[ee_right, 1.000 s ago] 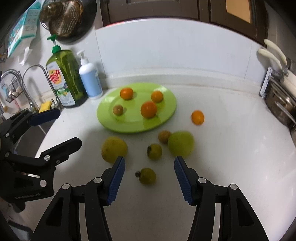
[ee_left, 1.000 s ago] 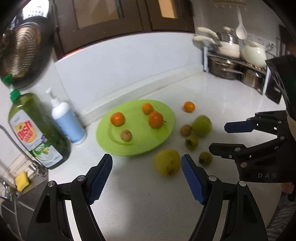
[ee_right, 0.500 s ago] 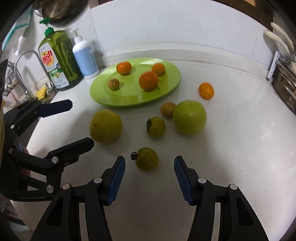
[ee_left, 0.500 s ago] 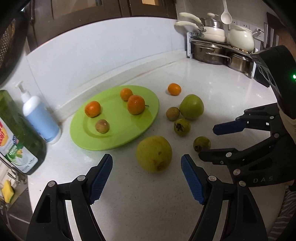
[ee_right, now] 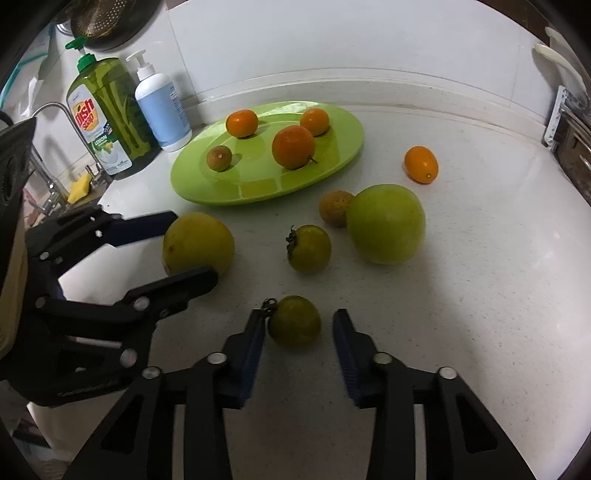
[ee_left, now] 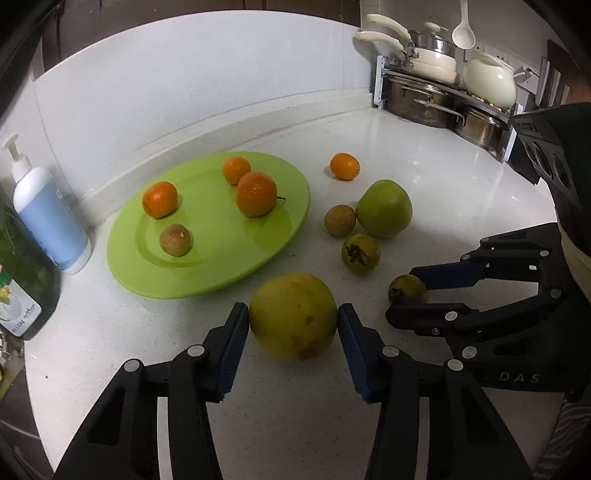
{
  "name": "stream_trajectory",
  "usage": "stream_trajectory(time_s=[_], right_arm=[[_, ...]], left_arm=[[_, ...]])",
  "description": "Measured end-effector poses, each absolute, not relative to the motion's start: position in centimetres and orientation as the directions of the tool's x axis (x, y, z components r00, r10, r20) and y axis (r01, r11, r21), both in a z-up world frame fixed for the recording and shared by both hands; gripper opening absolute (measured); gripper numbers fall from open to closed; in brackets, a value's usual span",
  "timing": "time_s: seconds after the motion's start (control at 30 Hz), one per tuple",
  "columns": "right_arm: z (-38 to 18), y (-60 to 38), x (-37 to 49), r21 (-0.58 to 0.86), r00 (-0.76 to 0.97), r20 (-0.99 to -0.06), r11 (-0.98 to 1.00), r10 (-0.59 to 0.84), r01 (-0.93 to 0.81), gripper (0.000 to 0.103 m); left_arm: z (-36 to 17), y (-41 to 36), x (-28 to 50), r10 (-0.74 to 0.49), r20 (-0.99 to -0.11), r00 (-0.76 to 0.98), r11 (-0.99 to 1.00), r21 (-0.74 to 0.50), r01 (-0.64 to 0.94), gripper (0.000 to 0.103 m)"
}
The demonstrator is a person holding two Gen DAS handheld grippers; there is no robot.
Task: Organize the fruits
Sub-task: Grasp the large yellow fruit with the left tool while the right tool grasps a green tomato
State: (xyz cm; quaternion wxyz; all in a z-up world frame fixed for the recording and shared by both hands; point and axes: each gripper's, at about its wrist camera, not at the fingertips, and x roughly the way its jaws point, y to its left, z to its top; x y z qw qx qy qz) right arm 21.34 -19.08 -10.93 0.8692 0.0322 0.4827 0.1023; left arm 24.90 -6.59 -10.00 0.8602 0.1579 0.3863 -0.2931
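Left gripper [ee_left: 293,319] closing, pads touching yellow fruit [ee_left: 293,316] on counter [ee_left: 424,147], right gripper [ee_right: 297,326] closing around small green fruit [ee_right: 294,321], gap on one side, four fruits on green plate [ee_left: 221,266], four loose beside it

White speckled countertop [ee_left: 424,155] fills most of both views, pretty glossy, with soft glare patches toward the right. A plain white backsplash [ee_left: 192,85] runs across the top, meeting the counter at a low raised lip. Dark wood cabinet [ee_left: 55,33] peeks in at the upper left of the left view. Upper right there's a metal rack [ee_left: 380,85] with steel pots [ee_left: 417,99] and cream cookware [ee_left: 487,77], plus a white ladle [ee_left: 463,33]. At the left edge of the right view: a faucet [ee_right: 50,110], a yellow sponge [ee_right: 79,184] and a hanging strainer [ee_right: 107,22].
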Motion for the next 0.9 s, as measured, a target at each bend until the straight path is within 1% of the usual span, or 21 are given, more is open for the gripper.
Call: stream_trajectory(time_s=[0.07,0.13,0.6,0.9], right_arm=[[-10.9,-18.9,21.4,0.152,0.513,-0.833,0.977,0.208,-0.15,0.031],[-10.9,-18.9,21.5,0.157,0.511,-0.833,0.976,0.213,-0.153,0.03],[-10.2,-19.1,21.1,0.161,0.53,-0.82,0.975,0.217,-0.151,0.03],[-9.0,-19.5,20.4,0.166,0.557,-0.798,0.972,0.23,-0.164,0.03]], left_arm=[[-10.0,-6.7,25.0,-0.382,-0.757,0.53,0.78,0.043,0.624,0.049],[-10.0,-6.6,24.9,-0.382,-0.757,0.53,0.782,0.041,0.622,0.048],[-9.8,-6.3,24.1,-0.357,-0.758,0.546,0.813,0.035,0.581,0.048],[-8.1,-5.7,23.0,-0.341,-0.736,0.584,0.84,0.04,0.541,0.048]])
